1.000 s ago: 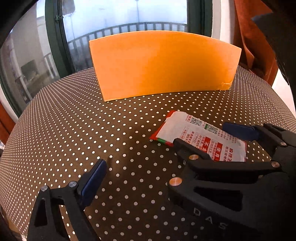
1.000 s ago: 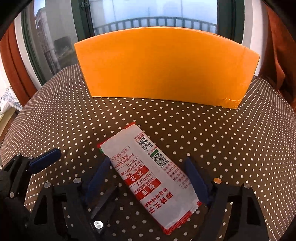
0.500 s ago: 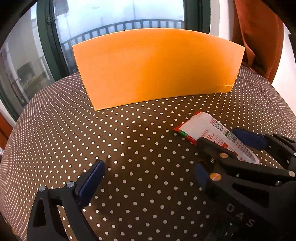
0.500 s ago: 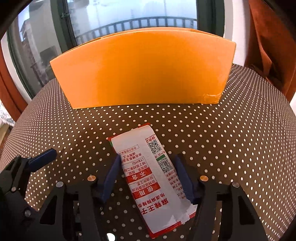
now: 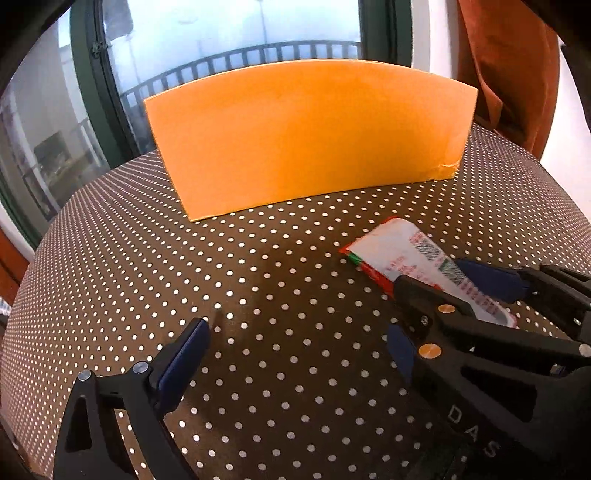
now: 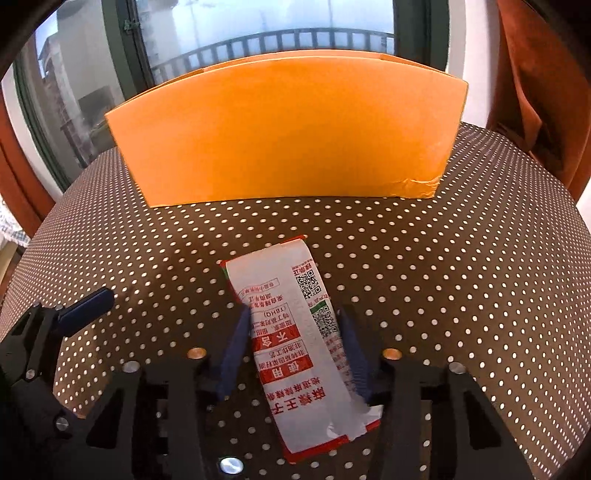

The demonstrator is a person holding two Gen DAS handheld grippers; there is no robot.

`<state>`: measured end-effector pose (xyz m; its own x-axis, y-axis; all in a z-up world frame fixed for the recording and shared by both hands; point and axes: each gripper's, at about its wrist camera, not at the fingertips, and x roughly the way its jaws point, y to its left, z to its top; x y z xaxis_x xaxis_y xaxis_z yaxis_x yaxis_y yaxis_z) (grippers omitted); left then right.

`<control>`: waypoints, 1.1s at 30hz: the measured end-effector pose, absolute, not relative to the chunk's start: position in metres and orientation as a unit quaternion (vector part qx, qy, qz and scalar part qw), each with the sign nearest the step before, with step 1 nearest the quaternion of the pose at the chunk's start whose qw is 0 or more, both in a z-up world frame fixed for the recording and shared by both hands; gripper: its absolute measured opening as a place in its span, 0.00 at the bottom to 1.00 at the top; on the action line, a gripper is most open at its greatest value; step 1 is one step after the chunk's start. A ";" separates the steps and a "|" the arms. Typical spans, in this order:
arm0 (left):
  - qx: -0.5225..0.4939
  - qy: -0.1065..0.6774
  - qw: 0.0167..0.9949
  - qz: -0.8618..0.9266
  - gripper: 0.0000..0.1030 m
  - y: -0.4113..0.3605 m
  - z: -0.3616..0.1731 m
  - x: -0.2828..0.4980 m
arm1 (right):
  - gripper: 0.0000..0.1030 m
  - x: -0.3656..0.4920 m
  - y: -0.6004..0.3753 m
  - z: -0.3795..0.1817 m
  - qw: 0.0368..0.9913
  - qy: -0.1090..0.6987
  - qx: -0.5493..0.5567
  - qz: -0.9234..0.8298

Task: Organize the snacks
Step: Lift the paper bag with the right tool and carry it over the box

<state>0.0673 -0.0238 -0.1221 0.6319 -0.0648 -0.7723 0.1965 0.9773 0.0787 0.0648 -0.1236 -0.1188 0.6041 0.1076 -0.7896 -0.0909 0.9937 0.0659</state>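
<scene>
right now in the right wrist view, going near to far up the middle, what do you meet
right hand-held gripper → snack packet, lying between its jaws, which have just been closing → bare polka-dot tablecloth → orange box → window with balcony railing

snack packet [image 6: 295, 332]: red Chinese print, "(TBHQ)", two QR codes
right gripper [image 5: 439, 275] body: "DAS"
</scene>
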 end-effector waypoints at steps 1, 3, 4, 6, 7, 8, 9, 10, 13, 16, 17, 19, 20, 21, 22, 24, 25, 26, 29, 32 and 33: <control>0.078 0.425 0.899 -0.076 0.93 -0.025 -0.121 0.066 | 0.44 0.063 -0.123 -0.118 0.895 0.443 0.009 0.059; 0.078 0.422 0.900 -0.075 0.93 -0.025 -0.119 0.065 | 0.42 0.063 -0.121 -0.113 0.892 0.447 0.009 0.069; 0.078 0.420 0.901 -0.074 0.93 -0.025 -0.117 0.064 | 0.42 0.062 -0.120 -0.112 0.892 0.446 0.012 0.071; 0.076 0.412 0.905 -0.073 0.93 -0.024 -0.110 0.061 | 0.41 0.060 -0.119 -0.107 0.895 0.440 0.009 0.074; 0.074 0.409 0.907 -0.072 0.93 -0.023 -0.107 0.060 | 0.41 0.059 -0.118 -0.104 0.897 0.436 0.009 0.073; 0.073 0.406 0.908 -0.073 0.93 -0.022 -0.104 0.060 | 0.41 0.058 -0.118 -0.100 0.899 0.431 0.008 0.073; 0.071 0.402 0.910 -0.072 0.93 -0.022 -0.100 0.059 | 0.41 0.057 -0.118 -0.096 0.902 0.425 0.006 0.073; 0.070 0.399 0.911 -0.072 0.93 -0.022 -0.096 0.059 | 0.41 0.056 -0.119 -0.094 0.904 0.420 0.005 0.073; 0.066 0.387 0.917 -0.072 0.93 -0.020 -0.083 0.058 | 0.41 0.052 -0.118 -0.082 0.913 0.401 0.001 0.071; 0.064 0.376 0.922 -0.071 0.93 -0.019 -0.072 0.057 | 0.41 0.054 -0.119 -0.067 0.921 0.384 -0.004 0.069; 0.065 0.371 0.924 -0.069 0.93 -0.019 -0.067 0.057 | 0.41 0.054 -0.119 -0.062 0.923 0.378 -0.005 0.069; 0.064 0.360 0.928 -0.066 0.93 -0.020 -0.058 0.058 | 0.41 0.053 -0.119 -0.053 0.928 0.366 -0.003 0.070; 0.063 0.354 0.931 -0.064 0.93 -0.020 -0.053 0.058 | 0.41 0.053 -0.119 -0.048 0.930 0.360 -0.004 0.070; 0.062 0.349 0.933 -0.063 0.93 -0.019 -0.049 0.058 | 0.41 0.053 -0.121 -0.041 0.932 0.355 -0.004 0.071; 0.061 0.344 0.935 -0.062 0.93 -0.020 -0.044 0.058 | 0.41 0.054 -0.121 -0.036 0.934 0.351 -0.004 0.071; 0.061 0.332 0.939 -0.060 0.93 -0.020 -0.035 0.057 | 0.41 0.053 -0.121 -0.026 0.938 0.339 -0.004 0.071; 0.061 0.328 0.941 -0.059 0.93 -0.020 -0.032 0.056 | 0.41 0.053 -0.121 -0.021 0.940 0.334 -0.003 0.072; 0.061 0.324 0.942 -0.058 0.93 -0.020 -0.025 0.057 | 0.41 0.053 -0.121 -0.014 0.942 0.328 -0.001 0.072; 0.062 0.311 0.947 -0.056 0.93 -0.020 -0.010 0.062 | 0.41 0.057 -0.124 0.003 0.945 0.317 0.007 0.073; 0.063 0.292 0.953 -0.052 0.93 -0.022 0.009 0.066 | 0.41 0.059 -0.126 0.018 0.951 0.300 0.014 0.073; 0.062 0.286 0.955 -0.051 0.93 -0.023 0.015 0.067 | 0.41 0.059 -0.126 0.023 0.953 0.294 0.016 0.072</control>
<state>0.0668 -0.0230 0.0154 0.8318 -0.0610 -0.5516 0.1324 0.9871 0.0904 0.0590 -0.1260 0.0231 0.8171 0.1476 -0.5572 -0.1287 0.9890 0.0733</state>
